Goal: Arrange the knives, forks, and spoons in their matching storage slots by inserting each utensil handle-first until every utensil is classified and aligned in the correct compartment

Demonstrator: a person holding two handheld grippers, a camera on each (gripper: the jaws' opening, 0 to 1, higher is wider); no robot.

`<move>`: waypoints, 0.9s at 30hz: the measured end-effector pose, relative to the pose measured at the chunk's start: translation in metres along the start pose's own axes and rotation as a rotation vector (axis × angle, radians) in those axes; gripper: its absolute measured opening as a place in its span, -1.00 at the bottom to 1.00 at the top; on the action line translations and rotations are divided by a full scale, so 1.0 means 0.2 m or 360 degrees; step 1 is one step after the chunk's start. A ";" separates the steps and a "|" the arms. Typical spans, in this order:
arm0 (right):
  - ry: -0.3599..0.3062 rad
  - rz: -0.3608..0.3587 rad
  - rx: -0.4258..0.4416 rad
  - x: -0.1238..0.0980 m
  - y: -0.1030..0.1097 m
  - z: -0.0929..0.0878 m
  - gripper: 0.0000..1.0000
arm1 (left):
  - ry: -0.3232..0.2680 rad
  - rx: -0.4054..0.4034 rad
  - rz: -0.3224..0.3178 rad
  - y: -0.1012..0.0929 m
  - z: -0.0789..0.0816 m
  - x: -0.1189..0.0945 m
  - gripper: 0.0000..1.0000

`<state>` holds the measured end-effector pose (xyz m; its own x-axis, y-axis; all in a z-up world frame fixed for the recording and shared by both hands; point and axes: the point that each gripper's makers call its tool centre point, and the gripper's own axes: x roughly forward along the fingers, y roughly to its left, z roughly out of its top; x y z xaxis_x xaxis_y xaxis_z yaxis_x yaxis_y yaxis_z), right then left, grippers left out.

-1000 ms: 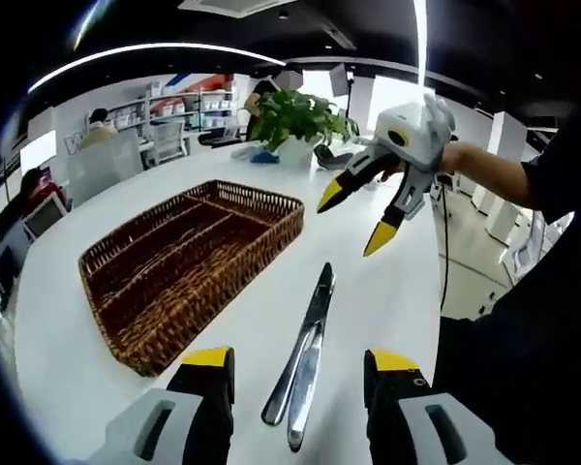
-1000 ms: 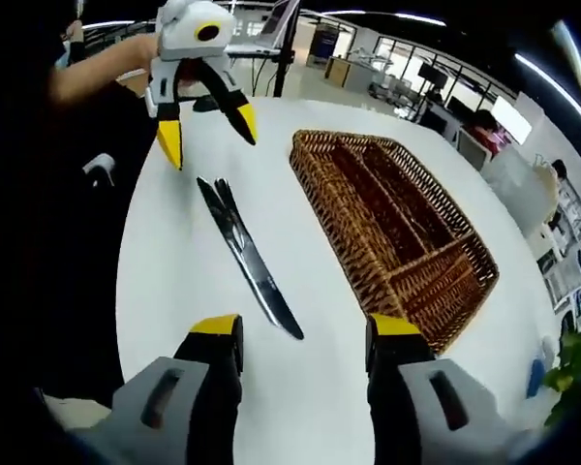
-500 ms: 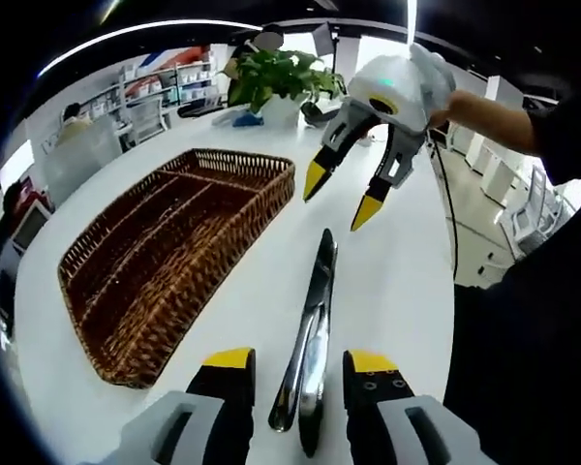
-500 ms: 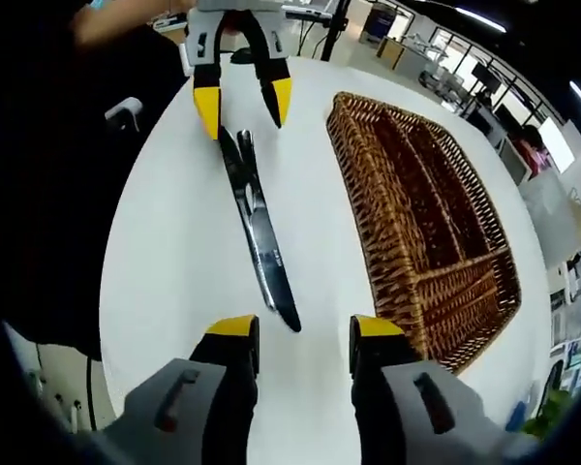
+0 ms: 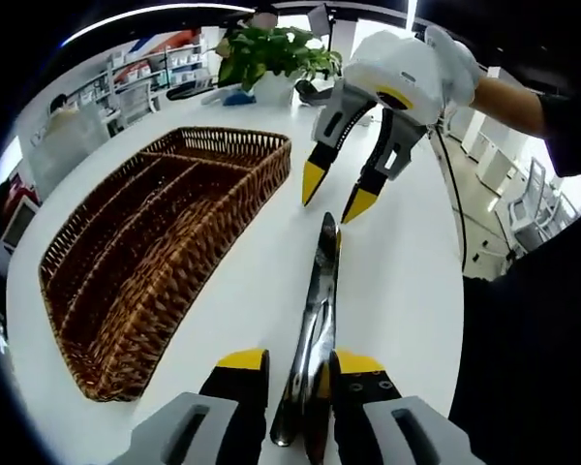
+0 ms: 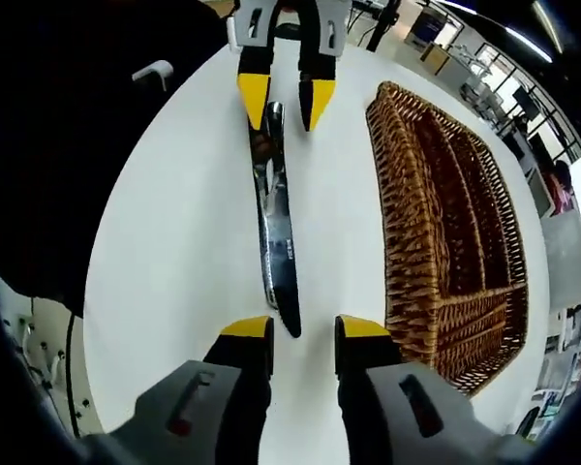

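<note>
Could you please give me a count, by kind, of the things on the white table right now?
Shiny metal utensils lying together: at least 2, exact count unclear
Brown woven wicker divided basket: 1
Green potted plant in a white pot: 1
Total: at least 4

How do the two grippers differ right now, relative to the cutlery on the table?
The left gripper has its jaws narrowed around the handle end of the cutlery; the right gripper has its jaws spread wider.
The left gripper is low, with metal between its tips; the right gripper hangs over the blade end, its tips apart from the metal.
Both have yellow tips, and neither has lifted anything toward the wicker basket.
</note>
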<state>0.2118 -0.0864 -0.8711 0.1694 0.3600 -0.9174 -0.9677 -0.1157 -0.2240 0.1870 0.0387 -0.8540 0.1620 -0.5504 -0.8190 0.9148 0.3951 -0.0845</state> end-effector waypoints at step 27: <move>0.0003 0.0150 0.0013 0.04 0.03 0.00 -0.88 | 0.0069 -0.0027 -0.0029 0.01 -0.06 0.04 -0.64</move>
<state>0.2078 -0.0850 -0.8791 0.0779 0.3459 -0.9350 -0.9808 -0.1416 -0.1341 0.1849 0.0443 -0.8670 0.1287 -0.5254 -0.8411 0.9109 0.3980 -0.1092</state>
